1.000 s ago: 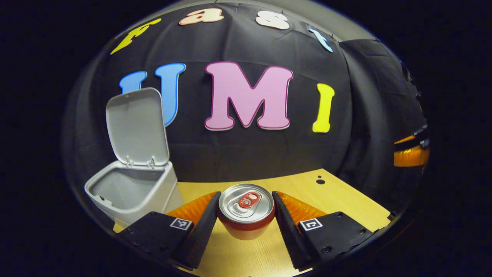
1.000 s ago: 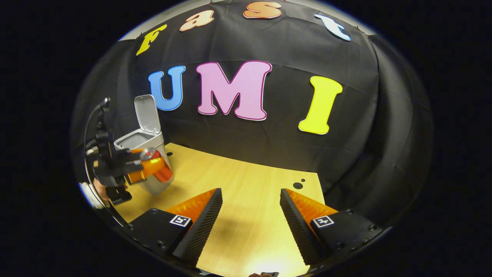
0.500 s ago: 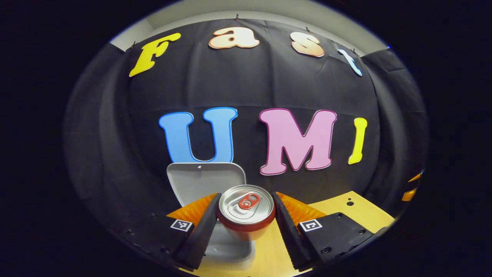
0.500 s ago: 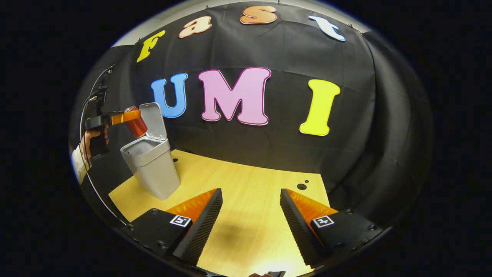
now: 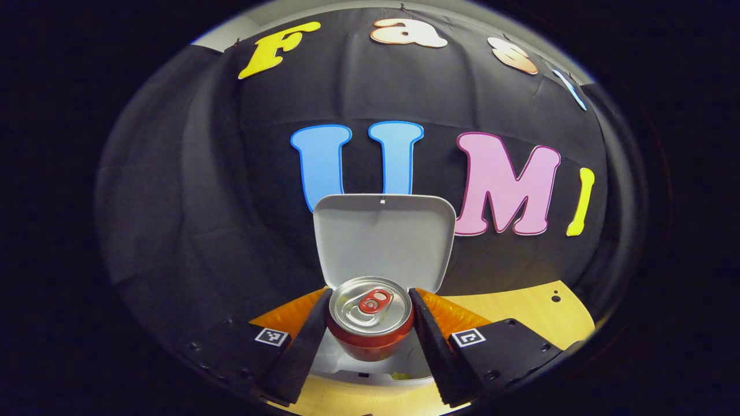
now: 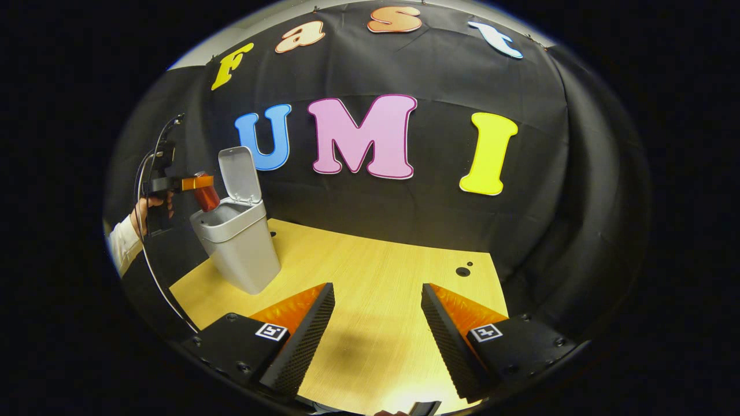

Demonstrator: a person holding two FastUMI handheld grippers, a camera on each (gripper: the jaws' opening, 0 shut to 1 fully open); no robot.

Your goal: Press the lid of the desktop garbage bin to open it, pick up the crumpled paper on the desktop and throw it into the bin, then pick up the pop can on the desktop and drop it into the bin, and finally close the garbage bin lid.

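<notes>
Both fingers of the left gripper (image 5: 370, 329) press on the sides of the red pop can (image 5: 370, 318), which hangs top-up over the mouth of the grey desktop garbage bin (image 6: 238, 245), whose lid (image 5: 384, 238) stands raised behind the can. From the right gripper view a hand (image 6: 149, 207) holds that gripper beside the bin at the far left of the wooden desktop (image 6: 370, 289). Spread wide and gripping nothing, the right gripper (image 6: 376, 335) hovers low over bare desktop, well apart from the bin.
</notes>
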